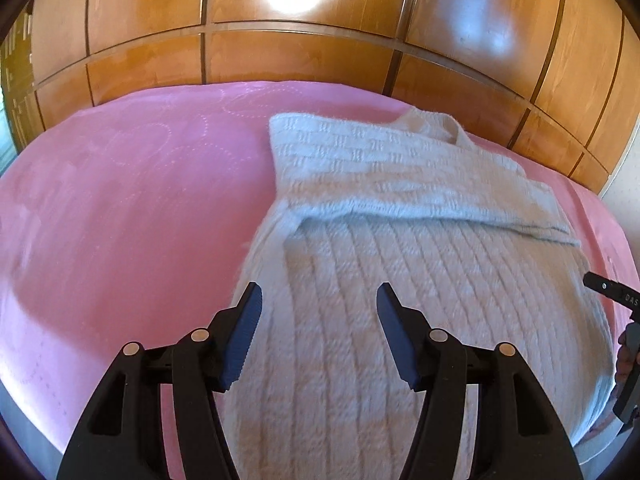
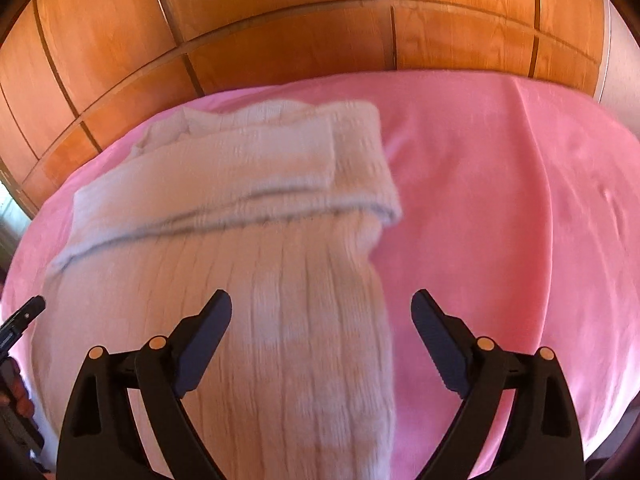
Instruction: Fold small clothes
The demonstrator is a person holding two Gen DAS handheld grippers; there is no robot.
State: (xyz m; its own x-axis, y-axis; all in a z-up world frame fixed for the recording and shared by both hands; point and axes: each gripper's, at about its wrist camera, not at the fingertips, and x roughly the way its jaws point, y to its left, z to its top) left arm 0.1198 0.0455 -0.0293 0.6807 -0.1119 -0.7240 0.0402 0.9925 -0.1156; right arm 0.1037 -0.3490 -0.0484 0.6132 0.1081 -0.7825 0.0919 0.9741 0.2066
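A cream knitted sweater lies flat on a pink bedcover. Its far part is folded back toward me as a flap across the ribbed body. My left gripper hangs open above the sweater's near left part, with nothing between its blue pads. In the right wrist view the same sweater carries the flap across it. My right gripper is open wide over the sweater's right edge and the bedcover, and it holds nothing. Each gripper shows at the border of the other's view.
A glossy wooden panelled wall runs behind the bed, also in the right wrist view. Pink cover stretches left of the sweater in the left view and right of it in the right view. A hand shows at the left border.
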